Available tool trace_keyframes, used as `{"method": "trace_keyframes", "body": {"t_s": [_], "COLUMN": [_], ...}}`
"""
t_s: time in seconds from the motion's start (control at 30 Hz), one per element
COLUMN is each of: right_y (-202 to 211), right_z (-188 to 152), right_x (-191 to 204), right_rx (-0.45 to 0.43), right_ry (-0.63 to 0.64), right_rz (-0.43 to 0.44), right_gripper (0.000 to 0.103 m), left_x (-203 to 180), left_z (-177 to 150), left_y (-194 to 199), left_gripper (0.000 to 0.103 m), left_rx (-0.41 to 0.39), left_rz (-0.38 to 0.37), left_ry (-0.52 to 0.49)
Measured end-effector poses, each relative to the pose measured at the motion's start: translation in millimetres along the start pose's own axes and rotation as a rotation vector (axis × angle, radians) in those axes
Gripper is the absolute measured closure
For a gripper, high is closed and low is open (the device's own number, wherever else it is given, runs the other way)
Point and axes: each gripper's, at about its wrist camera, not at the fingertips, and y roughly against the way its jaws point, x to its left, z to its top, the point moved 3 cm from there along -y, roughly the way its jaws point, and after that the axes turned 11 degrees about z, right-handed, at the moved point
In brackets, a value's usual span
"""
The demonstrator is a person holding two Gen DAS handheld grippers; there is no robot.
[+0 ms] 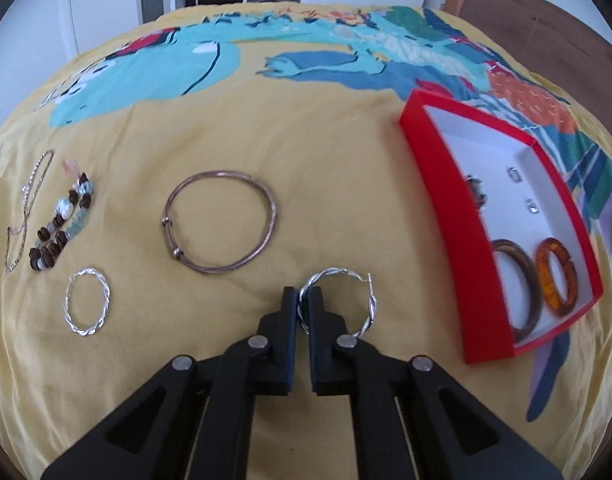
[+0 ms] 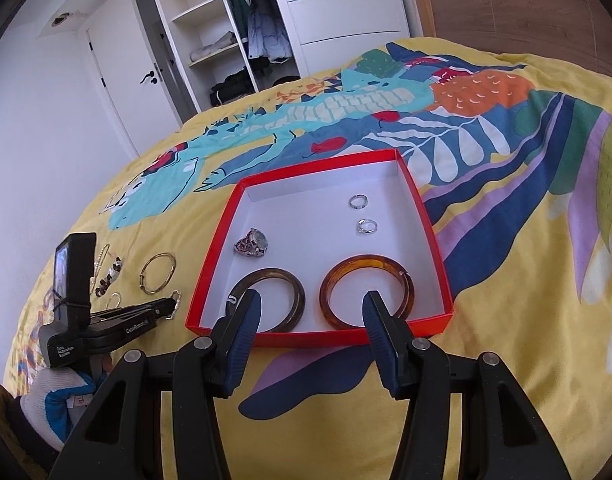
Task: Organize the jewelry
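We are pinching a twisted silver hoop earring (image 1: 338,304) between the nearly closed fingers of the left gripper (image 1: 303,300), which is holding the hoop's left side just over the yellow patterned bedspread (image 1: 306,140). The rest of the hoop is sticking out to the right of the fingertips, near the left wall of the red cardboard box with the white interior (image 1: 458,216).

We are holding the right gripper (image 2: 312,306) spread wide over the near edge of that box (image 2: 318,338), gripping nothing. Inside the box, a dark brown wooden bangle (image 2: 294,304) and an amber translucent bangle (image 2: 402,280) are lying side by side along the near wall, the amber one towards the near right corner. A chunky ornate ring with a pale stone (image 2: 253,242) is sitting beside the left wall, and two small silver rings (image 2: 358,201) are resting apart from each other further in, towards the far right corner.

Still out on the bedspread, left of the box, we are seeing a thin copper-coloured wire bangle (image 1: 222,226), a second twisted silver hoop earring (image 1: 87,306) nearer the left gripper's side, a strand of brown and pale blue beads (image 1: 60,228) and a fine silver chain (image 1: 26,208) lying just beside the beads towards the bed's left edge.
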Motion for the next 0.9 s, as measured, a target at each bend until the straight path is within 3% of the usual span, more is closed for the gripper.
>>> {"method": "trace_keyframes", "body": {"t_s": [0.17, 0.33, 0.6, 0.73, 0.9], "right_y": [6.0, 14.1, 21.3, 26.4, 28.8], "right_z": [1.2, 3.8, 3.2, 3.5, 4.5], "right_x": [-2.4, -6.7, -18.4, -27.9, -39.2], "right_rx": [-0.011, -0.031, -0.040, -0.044, -0.045], "right_ry": [-0.003, -0.011, -0.029, -0.035, -0.044], "right_rz": [-0.004, -0.009, -0.024, -0.041, -0.060], "right_gripper": [0.051, 0.051, 0.051, 0.051, 0.051], "left_x": [-3.0, -20.5, -104.3, -138.2, -148.3], "left_z": [11.6, 34.0, 49.8, 51.7, 45.1], "left_y": [25.8, 55.0, 45.8, 19.8, 0.2], "left_gripper": [0.099, 0.099, 0.099, 0.098, 0.097], "left_rx": [-0.057, -0.109, -0.084, -0.041, -0.008], "left_rz": [-0.021, -0.094, -0.163, -0.117, -0.043], "left_ry": [0.029, 0.031, -0.084, -0.132, -0.161]}}
